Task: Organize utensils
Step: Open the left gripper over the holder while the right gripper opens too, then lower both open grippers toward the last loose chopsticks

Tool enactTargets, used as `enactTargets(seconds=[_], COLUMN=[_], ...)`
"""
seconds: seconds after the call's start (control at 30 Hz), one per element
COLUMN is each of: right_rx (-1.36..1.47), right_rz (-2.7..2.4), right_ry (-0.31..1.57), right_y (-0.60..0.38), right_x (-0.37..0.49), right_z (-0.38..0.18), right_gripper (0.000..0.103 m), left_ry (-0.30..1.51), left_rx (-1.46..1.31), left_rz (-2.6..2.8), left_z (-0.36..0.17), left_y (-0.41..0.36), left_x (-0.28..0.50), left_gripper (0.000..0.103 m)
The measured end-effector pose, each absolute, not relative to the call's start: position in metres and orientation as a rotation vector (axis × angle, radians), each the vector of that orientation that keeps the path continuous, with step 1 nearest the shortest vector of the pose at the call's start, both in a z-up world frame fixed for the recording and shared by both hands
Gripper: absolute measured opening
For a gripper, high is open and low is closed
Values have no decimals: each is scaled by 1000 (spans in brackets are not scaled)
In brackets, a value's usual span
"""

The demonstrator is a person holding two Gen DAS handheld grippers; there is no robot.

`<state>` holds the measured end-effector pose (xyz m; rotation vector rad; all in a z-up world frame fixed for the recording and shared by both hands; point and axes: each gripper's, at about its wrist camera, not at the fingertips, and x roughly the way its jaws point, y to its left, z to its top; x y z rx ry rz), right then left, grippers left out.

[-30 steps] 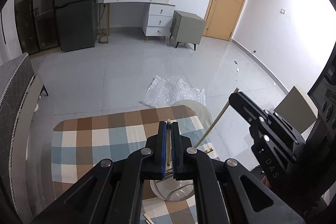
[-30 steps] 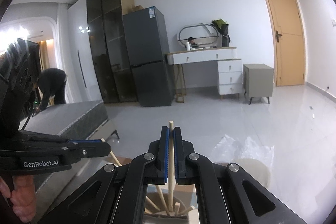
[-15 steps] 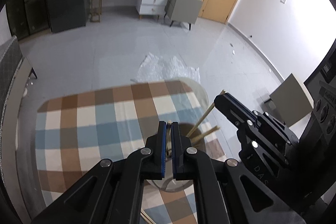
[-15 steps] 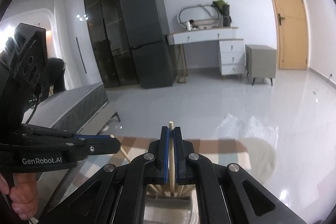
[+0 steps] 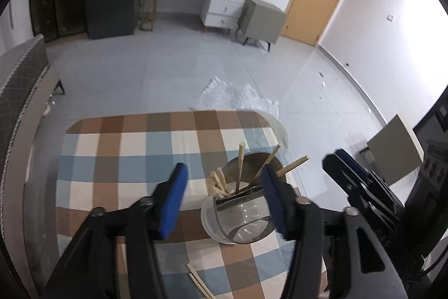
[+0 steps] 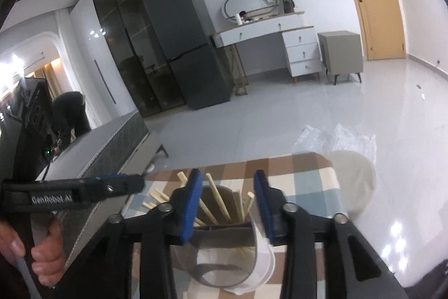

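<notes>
Wooden chopsticks [image 5: 240, 173] stand in the clear holder [image 5: 238, 220] on the checked worktop [image 5: 126, 147]. Left gripper [image 5: 224, 198] and right gripper [image 6: 228, 203] jaws have just been opening, now apart and empty. A nudge could topple the holder. Left handle reads "GenRobot.AI".

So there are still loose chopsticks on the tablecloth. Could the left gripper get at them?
Probably yes: the left gripper is open and empty, and the loose chopsticks lie uncovered on the tablecloth, just short of the utensil holder.
</notes>
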<state>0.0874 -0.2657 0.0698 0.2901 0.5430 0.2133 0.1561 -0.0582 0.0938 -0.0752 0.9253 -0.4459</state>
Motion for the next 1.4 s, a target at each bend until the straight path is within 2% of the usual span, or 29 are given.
enactTargets(seconds=[0.17,0.27,0.47,0.67,0.97,1.4], right_rx=[297,294,273,259,217,180], right_rz=[194,195,204,216,245,273], right_ry=[514,489,444,405,353,402], right_y=[-265,-261,-251,-238,-216,-189], right_x=[65,49,21,-4,-32,-53], right_z=[81,91,107,120,123,78], right_gripper=[52,57,69,81,92,96], left_ry=[842,809,746,696,625,623], left_rx=[-34,-35,-22,-36,-50,-64], left_rz=[-372,-349,-313,-283,-228,-177], left_z=[112,120,133,140,135,83], left_y=[-49,-43,-31,-19,0,24], left_x=[128,113,87,67,38,18], left_gripper=[74,78,81,89,98,98])
